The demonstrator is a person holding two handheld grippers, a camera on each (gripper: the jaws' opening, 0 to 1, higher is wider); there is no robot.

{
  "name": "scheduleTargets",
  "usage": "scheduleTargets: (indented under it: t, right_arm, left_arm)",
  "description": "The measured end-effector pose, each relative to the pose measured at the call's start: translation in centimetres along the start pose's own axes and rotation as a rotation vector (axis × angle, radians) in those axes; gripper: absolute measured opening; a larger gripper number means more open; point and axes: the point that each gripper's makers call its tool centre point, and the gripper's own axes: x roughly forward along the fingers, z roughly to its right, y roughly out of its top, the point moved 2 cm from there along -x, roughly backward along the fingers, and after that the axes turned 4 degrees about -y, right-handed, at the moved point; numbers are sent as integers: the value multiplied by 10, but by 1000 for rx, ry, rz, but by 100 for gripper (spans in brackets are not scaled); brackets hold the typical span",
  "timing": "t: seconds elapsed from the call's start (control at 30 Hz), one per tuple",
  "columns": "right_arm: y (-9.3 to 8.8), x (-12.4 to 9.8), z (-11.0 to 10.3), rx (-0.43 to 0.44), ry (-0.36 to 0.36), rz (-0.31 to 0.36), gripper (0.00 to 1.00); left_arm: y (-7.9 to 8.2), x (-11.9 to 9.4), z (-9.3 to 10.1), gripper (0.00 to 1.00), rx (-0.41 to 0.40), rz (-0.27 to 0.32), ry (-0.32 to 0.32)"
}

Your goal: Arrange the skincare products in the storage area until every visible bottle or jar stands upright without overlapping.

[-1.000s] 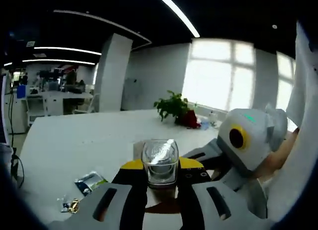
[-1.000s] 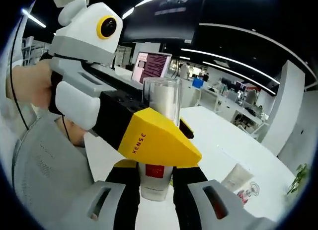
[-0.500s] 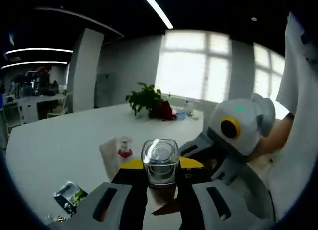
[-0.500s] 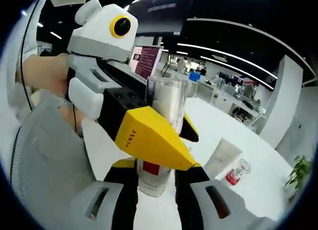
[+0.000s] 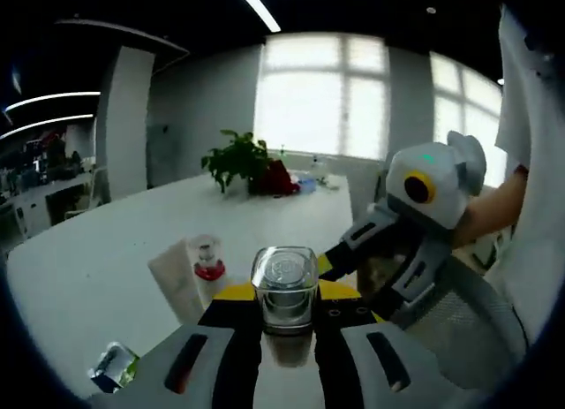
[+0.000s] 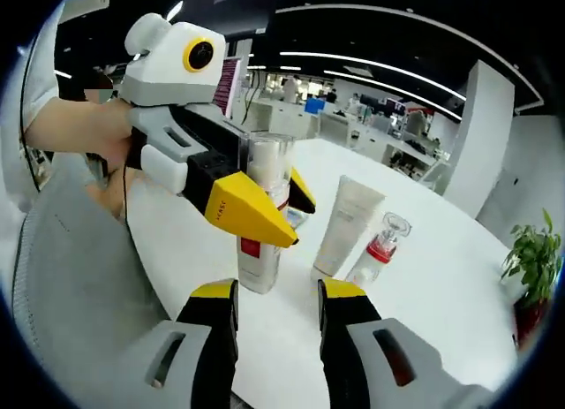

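Observation:
A tall clear-capped bottle (image 6: 259,216) with a red label stands upright with its base at the white table (image 6: 177,241). My left gripper (image 6: 269,206) is shut on its upper part, yellow jaws on either side. In the left gripper view the bottle's cap (image 5: 284,275) sits between my left gripper's (image 5: 284,296) jaws. My right gripper (image 6: 277,294) is open just short of the bottle's base, holding nothing. It enters the left gripper view as the right gripper (image 5: 353,257), held by a hand. A white tube (image 6: 348,223) and a small red-collared bottle (image 6: 380,243) stand close together just beyond.
The tube (image 5: 172,281) and small bottle (image 5: 207,261) show left of the held bottle. A foil sachet (image 5: 110,367) lies at the near left. A potted plant (image 5: 238,159) stands at the far table edge; the plant (image 6: 530,259) is far right. A person's grey sleeve (image 6: 71,276) is close.
My right gripper has let go of the bottle's lower part, opened and drawn back. The left gripper keeps its hold. Both views have swung, bringing the tube and small bottle closer.

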Motion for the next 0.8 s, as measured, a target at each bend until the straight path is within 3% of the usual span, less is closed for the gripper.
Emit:
scheduleTargets:
  t: [0.43, 0.6, 0.8]
  right_arm:
    - [-35, 2, 12, 80, -2, -58, 39]
    - [-49, 5, 15, 137, -4, -82, 42]
    - [-49, 6, 15, 175, -20, -72, 43]
  left_arm:
    - [-58, 45, -42, 17, 91, -30, -66]
    - [-72, 60, -55, 17, 80, -29, -82]
    - [-83, 74, -65, 17, 93, -39, -117]
